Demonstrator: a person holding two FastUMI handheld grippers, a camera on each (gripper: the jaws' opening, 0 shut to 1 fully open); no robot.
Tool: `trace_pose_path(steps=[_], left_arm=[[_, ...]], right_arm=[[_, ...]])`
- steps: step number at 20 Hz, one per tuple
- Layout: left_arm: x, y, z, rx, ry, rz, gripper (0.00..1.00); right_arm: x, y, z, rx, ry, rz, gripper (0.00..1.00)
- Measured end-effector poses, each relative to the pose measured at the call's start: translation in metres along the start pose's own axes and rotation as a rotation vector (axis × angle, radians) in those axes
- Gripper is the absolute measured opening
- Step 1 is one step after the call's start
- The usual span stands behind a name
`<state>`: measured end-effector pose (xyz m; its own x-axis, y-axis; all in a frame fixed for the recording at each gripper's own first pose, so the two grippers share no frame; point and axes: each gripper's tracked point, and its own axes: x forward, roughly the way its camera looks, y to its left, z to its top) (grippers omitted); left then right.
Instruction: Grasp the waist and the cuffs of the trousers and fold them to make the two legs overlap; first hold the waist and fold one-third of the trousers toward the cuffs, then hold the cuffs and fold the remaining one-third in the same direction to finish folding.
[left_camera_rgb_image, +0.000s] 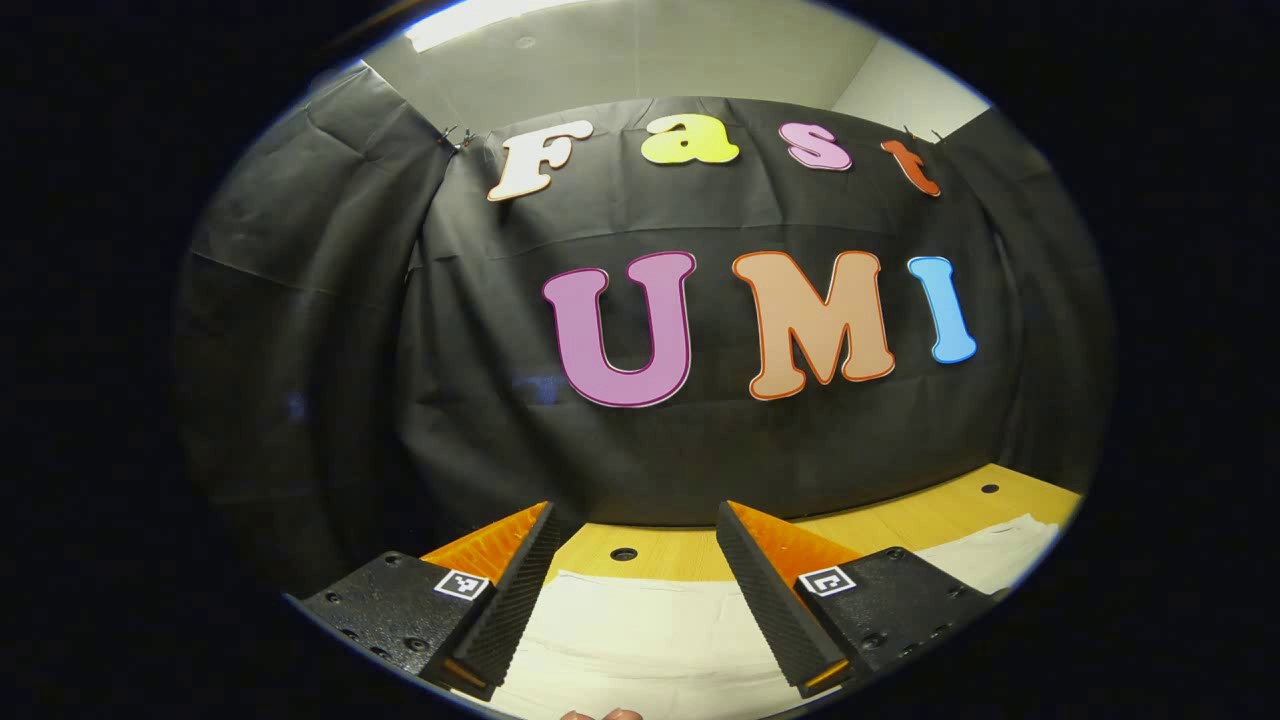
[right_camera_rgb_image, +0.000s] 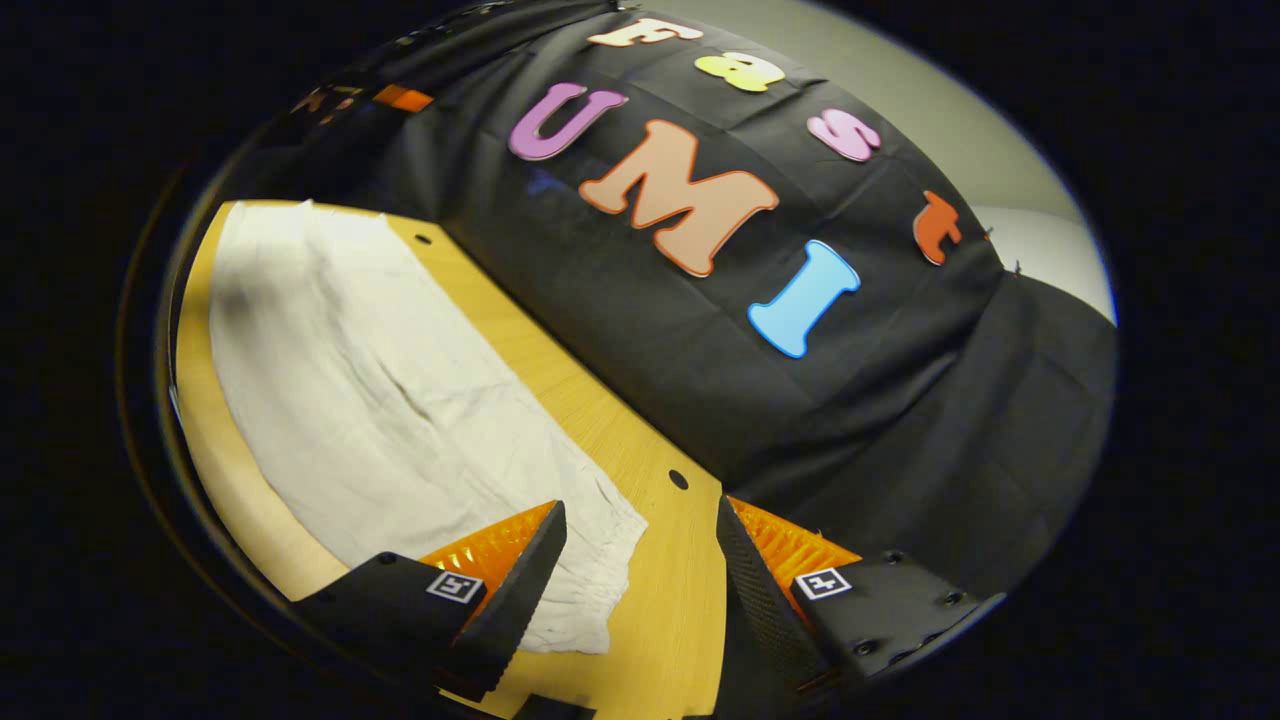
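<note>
Fingers released on left gripper (left_camera_rgb_image: 634, 590) and right gripper (right_camera_rgb_image: 640, 590); one trousers (right_camera_rgb_image: 380, 400) on table (right_camera_rgb_image: 670, 590).

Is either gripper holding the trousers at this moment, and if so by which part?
Nothing is held. The left gripper and right gripper are both open above the trousers lying flat on the table.

Left tool (left_camera_rgb_image: 635, 575) and right tool (right_camera_rgb_image: 640, 575) both gape wide, fingers apart, gripping nothing.
</note>
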<state>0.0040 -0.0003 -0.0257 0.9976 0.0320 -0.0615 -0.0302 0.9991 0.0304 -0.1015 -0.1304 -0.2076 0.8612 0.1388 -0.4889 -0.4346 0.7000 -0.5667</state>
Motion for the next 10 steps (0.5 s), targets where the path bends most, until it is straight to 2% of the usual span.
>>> trace_pose_path(steps=[4, 10], left_arm=[[-0.002, 0.002, -0.011, 0.008, 0.026, 0.01, 0.96], [-0.004, 0.012, -0.018, 0.021, 0.045, 0.029, 0.96]], right_arm=[[-0.005, 0.04, -0.036, -0.147, 0.056, 0.114, 0.98], [-0.011, 0.081, -0.066, -0.334, 0.087, 0.26, 0.97]])
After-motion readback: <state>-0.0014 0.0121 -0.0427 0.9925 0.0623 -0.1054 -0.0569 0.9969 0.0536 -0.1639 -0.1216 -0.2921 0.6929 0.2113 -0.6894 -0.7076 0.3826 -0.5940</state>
